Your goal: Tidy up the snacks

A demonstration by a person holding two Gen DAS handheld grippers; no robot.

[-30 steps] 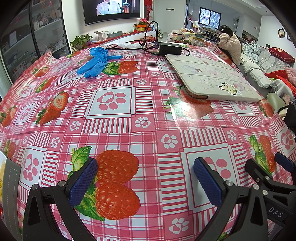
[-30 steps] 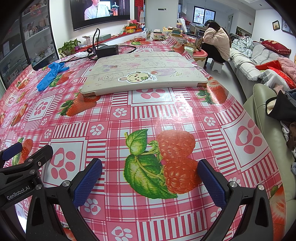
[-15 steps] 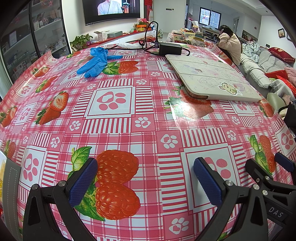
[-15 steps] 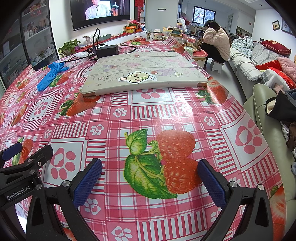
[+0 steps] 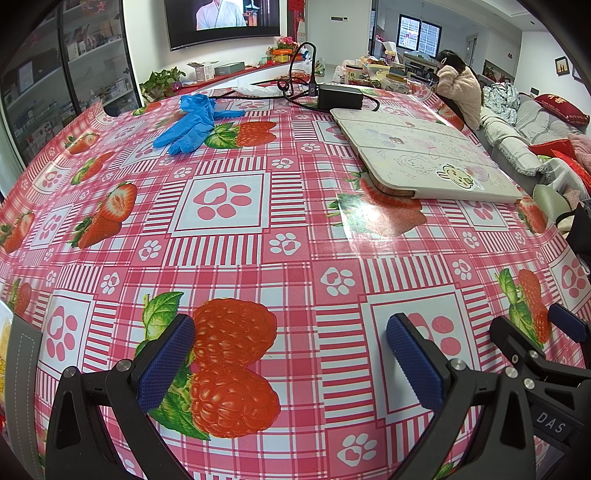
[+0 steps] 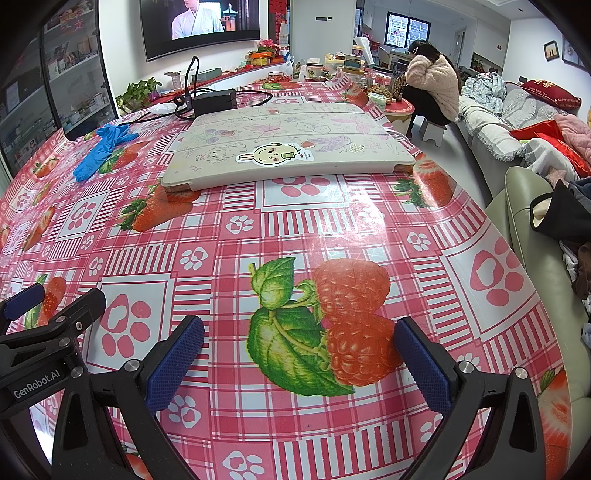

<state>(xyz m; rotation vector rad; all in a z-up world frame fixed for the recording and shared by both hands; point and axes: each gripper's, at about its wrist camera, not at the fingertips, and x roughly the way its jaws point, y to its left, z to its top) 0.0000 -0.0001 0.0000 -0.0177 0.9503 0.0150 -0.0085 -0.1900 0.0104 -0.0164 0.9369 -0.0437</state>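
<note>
basically not started: left gripper (image 5: 290, 354) and right gripper (image 6: 299, 360) both wide, holding nothing. no snacks clearly visible; tablet case (image 6: 291, 147) at 12 o'clock, blue gloves (image 5: 192, 123) at 11.

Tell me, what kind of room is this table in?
Most likely a home living room. A large television hangs on the far wall, a sofa piled with cushions and blankets runs along the right, and the table wears a pink strawberry-print cloth with a tablet case on it.
</note>
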